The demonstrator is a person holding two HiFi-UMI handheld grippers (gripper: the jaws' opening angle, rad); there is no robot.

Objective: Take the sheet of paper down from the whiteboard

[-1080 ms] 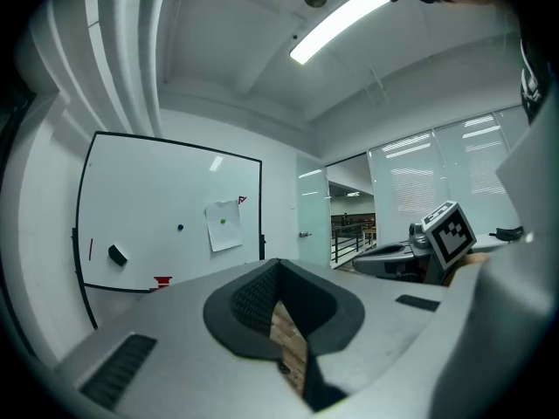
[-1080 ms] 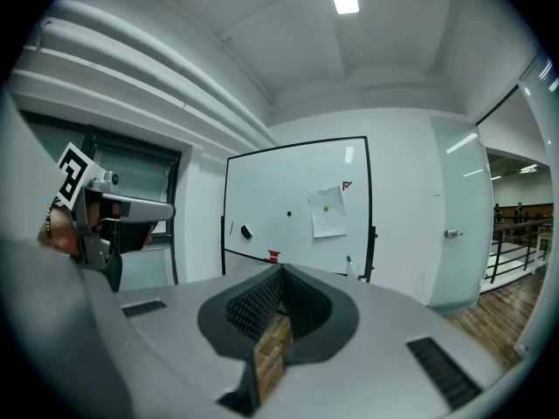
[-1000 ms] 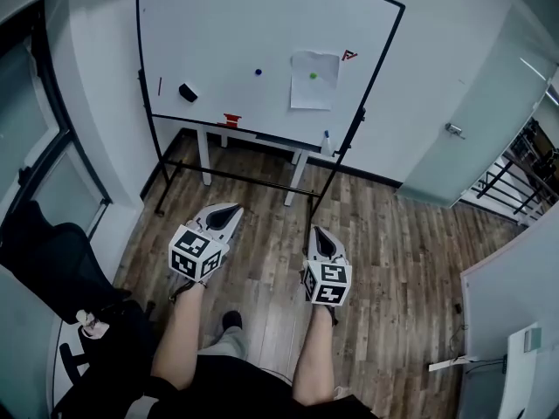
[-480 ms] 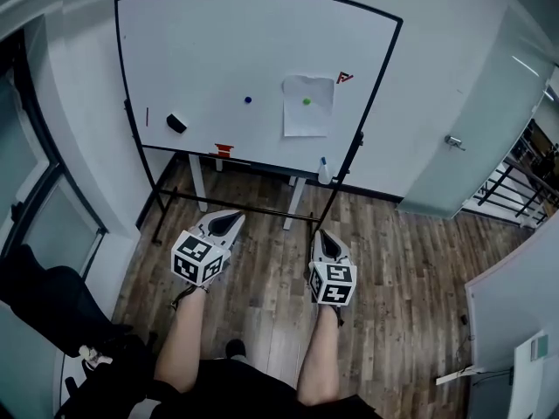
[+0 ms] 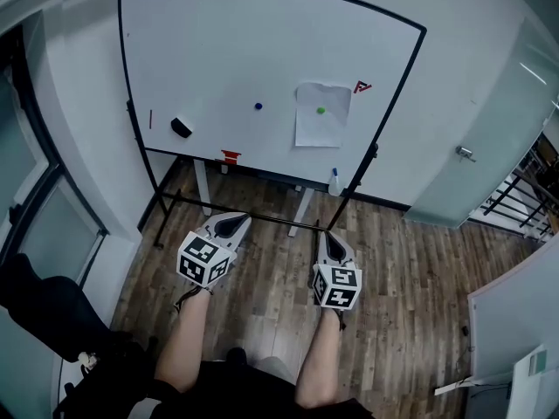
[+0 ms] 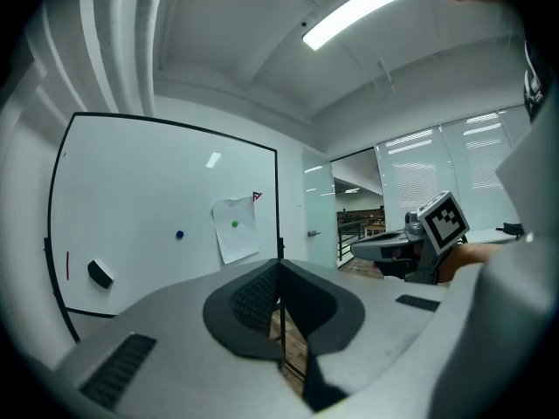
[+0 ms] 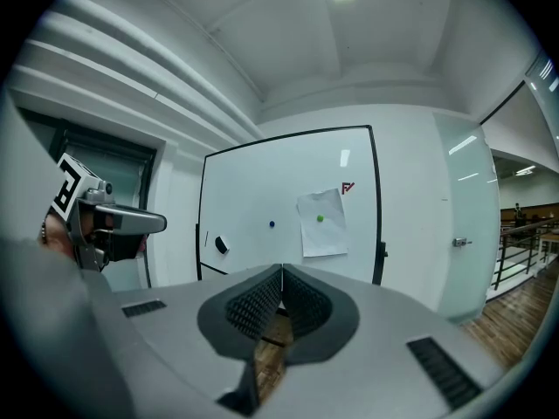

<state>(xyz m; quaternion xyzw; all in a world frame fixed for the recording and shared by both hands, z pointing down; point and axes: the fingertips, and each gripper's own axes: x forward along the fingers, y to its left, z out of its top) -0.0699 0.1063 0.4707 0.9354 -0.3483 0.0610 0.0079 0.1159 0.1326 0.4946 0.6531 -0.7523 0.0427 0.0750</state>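
A white sheet of paper (image 5: 322, 113) hangs on the whiteboard (image 5: 227, 51), pinned near its top by a green magnet (image 5: 320, 110). The same sheet (image 6: 234, 228) (image 7: 321, 223) shows in both gripper views, well ahead of the jaws. My left gripper (image 5: 241, 218) and right gripper (image 5: 330, 235) are held side by side over the floor, short of the board's stand. Both are shut with nothing between their jaws, and both point toward the board.
On the board are a blue magnet (image 5: 258, 106), a black eraser (image 5: 181, 127), a red mark (image 5: 362, 86) by the paper's top right corner and a red clip (image 5: 231, 156) at the tray. A spray bottle (image 5: 334, 182) stands at the tray's right. A glass door (image 5: 489, 138) lies right, a black chair (image 5: 52, 317) lower left.
The whiteboard has grown larger and nearer in the head view. Both grippers have moved forward toward it together, still shut.
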